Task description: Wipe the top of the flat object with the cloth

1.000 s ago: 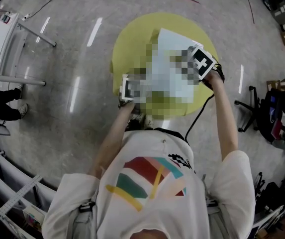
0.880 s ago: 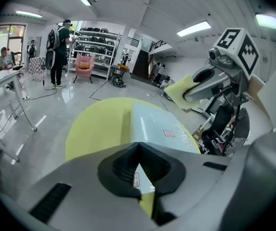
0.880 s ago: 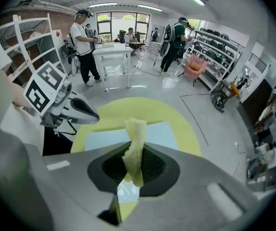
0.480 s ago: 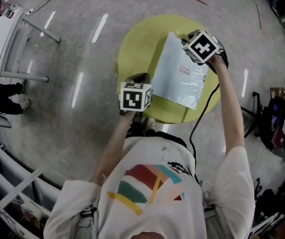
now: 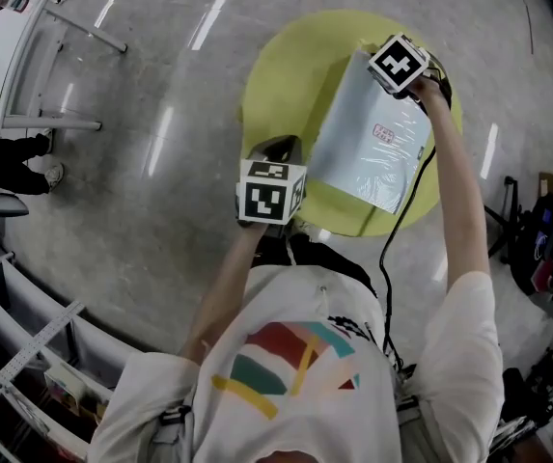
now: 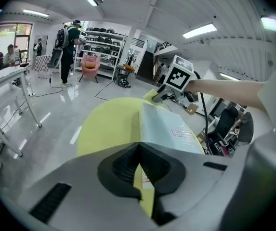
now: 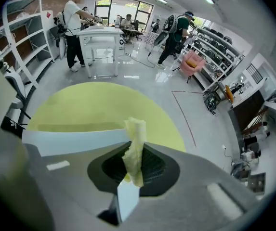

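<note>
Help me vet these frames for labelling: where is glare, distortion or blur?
Head view: light streaks glare on the floor, and the flat object shines. Left gripper view: fisheye bend, dark corners. Right gripper view: same bend; cloth reasonably sharp.

Round table: flat object lies on top, 4 o'clock of centre | right gripper, cloth between jaws: 1 o'clock, over flat object's far end | left gripper: 8 o'clock rim, beside flat object | desk: on floor, 10 o'clock, well apart
</note>
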### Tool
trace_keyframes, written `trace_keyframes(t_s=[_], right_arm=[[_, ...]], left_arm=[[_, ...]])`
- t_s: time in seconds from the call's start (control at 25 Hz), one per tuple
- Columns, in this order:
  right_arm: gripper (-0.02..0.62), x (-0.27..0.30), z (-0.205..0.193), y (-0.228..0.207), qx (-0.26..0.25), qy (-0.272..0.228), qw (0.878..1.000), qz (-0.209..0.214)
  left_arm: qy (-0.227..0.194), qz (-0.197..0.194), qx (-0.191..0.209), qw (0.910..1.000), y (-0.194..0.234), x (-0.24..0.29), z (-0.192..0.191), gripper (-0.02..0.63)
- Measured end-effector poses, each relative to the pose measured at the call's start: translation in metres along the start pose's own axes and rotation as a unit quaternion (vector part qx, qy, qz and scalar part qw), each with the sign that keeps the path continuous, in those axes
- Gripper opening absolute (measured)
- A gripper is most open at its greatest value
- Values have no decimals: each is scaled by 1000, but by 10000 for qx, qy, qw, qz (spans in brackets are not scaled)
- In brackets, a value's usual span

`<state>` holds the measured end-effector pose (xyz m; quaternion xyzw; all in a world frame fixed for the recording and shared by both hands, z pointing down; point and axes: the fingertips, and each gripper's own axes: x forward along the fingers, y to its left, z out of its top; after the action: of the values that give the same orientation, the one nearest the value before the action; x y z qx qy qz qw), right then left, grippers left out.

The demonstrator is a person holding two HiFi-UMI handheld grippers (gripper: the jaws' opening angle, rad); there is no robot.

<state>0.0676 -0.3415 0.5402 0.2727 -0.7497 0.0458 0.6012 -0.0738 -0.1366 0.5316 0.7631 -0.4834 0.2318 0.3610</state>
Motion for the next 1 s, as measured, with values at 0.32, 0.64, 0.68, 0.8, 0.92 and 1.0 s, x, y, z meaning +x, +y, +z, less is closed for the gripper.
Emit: trace_keyframes(t_s=[0.32,0.64,0.68,0.8,0.92,1.0], right_arm=[[26,31,-8,-3,115,339,9991,216],[26,25,-15,12,238,518,9973,455],[26,24,-15,15,265,514,9971,500],[26,20,-15,22,330,452,9970,541],[26,19,-19,37,345,432,9965,623],[26,17,-22,46,249,455,9968,614]], left_arm=[[194,-37,-47,9998,4,5,-11,14],[141,-138,-8,9998,-2,7,-10,14],[105,-148,4,9998,-3,6,-8,14],[-92,-183,4,9998,-5,2,-3,14],[-195,-149,-15,9997,-3,-3,-2,14],[-256,-129,-35,9996,-1,-5,0,14]])
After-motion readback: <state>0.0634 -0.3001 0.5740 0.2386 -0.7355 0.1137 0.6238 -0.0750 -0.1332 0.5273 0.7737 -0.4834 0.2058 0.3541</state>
